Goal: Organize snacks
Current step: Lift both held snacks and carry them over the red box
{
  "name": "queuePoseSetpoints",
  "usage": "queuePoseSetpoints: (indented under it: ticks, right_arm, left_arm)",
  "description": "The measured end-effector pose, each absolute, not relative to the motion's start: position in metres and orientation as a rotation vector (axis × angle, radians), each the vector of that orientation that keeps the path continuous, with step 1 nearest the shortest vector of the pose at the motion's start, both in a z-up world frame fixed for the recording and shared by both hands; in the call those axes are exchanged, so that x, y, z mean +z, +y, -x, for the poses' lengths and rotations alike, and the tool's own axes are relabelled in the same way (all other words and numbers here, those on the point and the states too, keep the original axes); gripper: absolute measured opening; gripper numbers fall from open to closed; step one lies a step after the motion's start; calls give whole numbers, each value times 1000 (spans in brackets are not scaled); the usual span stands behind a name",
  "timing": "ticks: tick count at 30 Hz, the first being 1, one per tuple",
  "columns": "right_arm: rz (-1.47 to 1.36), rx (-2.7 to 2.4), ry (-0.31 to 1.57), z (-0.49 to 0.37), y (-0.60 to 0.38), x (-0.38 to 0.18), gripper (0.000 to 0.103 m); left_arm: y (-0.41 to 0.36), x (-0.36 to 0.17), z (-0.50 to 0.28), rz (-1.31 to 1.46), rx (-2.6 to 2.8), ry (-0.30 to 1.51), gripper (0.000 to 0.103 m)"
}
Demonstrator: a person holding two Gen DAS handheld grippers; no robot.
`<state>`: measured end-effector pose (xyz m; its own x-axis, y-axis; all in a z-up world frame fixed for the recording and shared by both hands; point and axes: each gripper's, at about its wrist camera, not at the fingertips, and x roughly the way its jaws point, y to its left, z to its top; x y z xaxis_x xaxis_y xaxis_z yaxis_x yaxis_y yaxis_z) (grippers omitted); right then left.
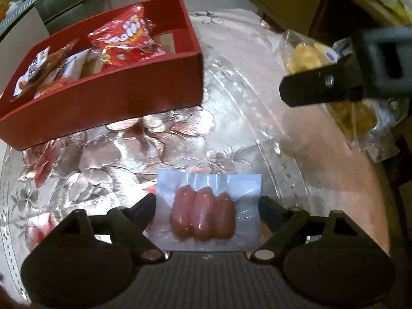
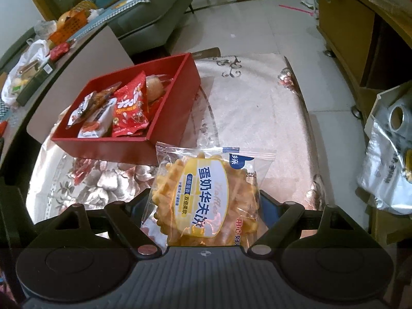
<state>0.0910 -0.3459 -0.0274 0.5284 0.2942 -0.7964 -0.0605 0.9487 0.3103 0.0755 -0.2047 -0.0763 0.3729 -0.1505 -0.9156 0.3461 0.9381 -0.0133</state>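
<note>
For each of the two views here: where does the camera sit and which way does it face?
Left wrist: on the left gripper, angled steeply down at a clear vacuum pack of three pink sausages; right gripper intrudes.
Right wrist: on the right gripper, looking down at a clear bag of yellow waffles between its fingers.
Shared: red cardboard box and floral tablecloth.

Left wrist view: sits on the left tool [image 1: 207,206], looks steeply down along its fingers at the tabletop [image 1: 180,141], very near a sausage pack [image 1: 203,216] lying between the finger tips.
Right wrist view: sits on the right tool [image 2: 204,200], tilted down less steeply, near a waffle bag [image 2: 206,195] and taking in floor [image 2: 257,25] and sofa [image 2: 149,13] beyond.
Facing: both look across the tabletop toward the red box [image 1: 103,103], which lies upper left in each.
Shared scene: red box [image 2: 123,144], floral tabletop cover, waffle bag; the right tool [image 1: 322,87] shows at the left view's upper right.
</note>
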Motion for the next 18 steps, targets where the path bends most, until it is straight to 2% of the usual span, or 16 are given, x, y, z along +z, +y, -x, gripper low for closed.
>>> queuePoseSetpoints:
  ticks: [18]
  right_arm:
    - [-188,256,995,-108,-306,-19,87]
  left_arm:
    - [-131,-32,-107,-76,-237,1035,76]
